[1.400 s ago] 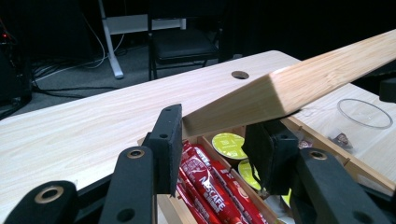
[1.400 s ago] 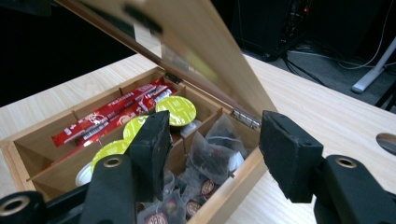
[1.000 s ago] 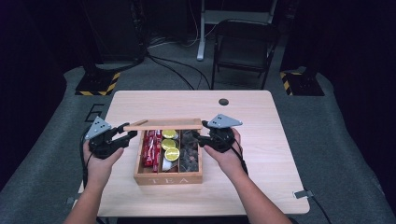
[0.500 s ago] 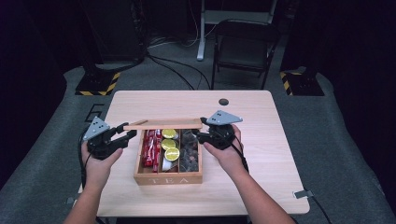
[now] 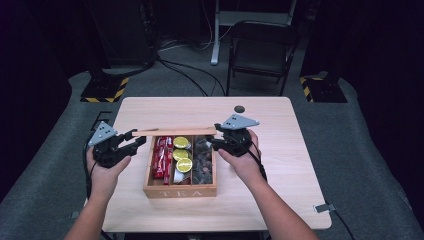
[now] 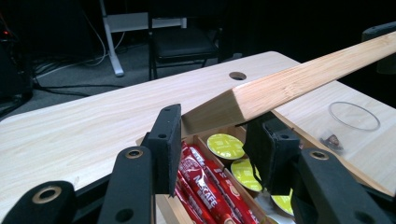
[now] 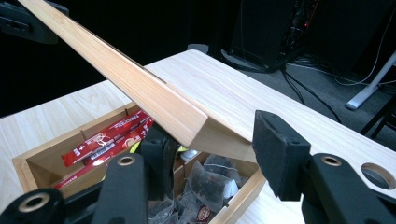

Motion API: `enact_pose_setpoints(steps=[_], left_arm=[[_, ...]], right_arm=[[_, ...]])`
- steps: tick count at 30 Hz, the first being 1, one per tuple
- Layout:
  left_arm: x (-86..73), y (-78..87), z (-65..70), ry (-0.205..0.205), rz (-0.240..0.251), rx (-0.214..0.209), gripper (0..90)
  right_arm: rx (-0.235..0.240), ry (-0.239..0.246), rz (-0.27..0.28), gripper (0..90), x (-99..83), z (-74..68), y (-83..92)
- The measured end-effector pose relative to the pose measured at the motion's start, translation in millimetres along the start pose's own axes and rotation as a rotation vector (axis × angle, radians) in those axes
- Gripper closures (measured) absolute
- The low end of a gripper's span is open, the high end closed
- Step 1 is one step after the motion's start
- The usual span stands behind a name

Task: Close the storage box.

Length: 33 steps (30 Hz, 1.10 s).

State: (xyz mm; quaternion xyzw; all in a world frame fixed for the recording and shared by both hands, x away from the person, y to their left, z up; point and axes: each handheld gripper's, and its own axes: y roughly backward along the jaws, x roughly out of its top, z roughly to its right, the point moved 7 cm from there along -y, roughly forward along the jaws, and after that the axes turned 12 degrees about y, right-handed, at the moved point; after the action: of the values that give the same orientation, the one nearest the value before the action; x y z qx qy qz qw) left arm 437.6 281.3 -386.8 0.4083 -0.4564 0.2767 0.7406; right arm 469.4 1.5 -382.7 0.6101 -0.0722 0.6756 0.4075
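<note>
Wooden table (image 5: 280,165) w/ open wooden tea box (image 5: 180,189) near its front-centre. Box lid (image 5: 175,132) is raised on edge along the far side, its corners sitting betw. the jaws of both grippers. Left gripper (image 5: 134,140) jaws apart around lid's left corner (image 6: 233,100); right gripper (image 5: 214,139) jaws apart around right corner (image 7: 196,126). Inside: red sachets (image 5: 162,157) left, yellow-green pods (image 5: 182,154) middle, dark tea bags (image 5: 202,160) right compartment.

Pale wooden table (image 5: 280,200) bearing an open tea box (image 5: 180,190)
</note>
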Motion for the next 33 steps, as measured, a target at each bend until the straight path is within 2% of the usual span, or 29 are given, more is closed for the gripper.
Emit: enact_pose_setpoints(steps=[14, 21, 26, 33], left_arm=[[-2.3, 6.0, 3.2, -0.030, -0.021, 0.001, 56.2], [-5.5, 10.0, 5.1, -0.030, -0.023, -0.015, 54.3], [-6.8, 13.9, 6.6, -0.052, -0.033, -0.021, 54.3], [-8.5, 19.2, 9.4, -0.053, -0.038, -0.035, 53.5]], right_arm=[[0.001, 0.000, -0.004, 49.8, -3.1, -3.6, 1.2], [0.007, 0.005, -0.011, 49.6, -6.0, -5.9, 2.2], [0.011, 0.001, -0.014, 49.6, -7.7, -7.5, 2.8], [0.011, 0.006, -0.017, 49.4, -10.3, -10.0, 3.5]])
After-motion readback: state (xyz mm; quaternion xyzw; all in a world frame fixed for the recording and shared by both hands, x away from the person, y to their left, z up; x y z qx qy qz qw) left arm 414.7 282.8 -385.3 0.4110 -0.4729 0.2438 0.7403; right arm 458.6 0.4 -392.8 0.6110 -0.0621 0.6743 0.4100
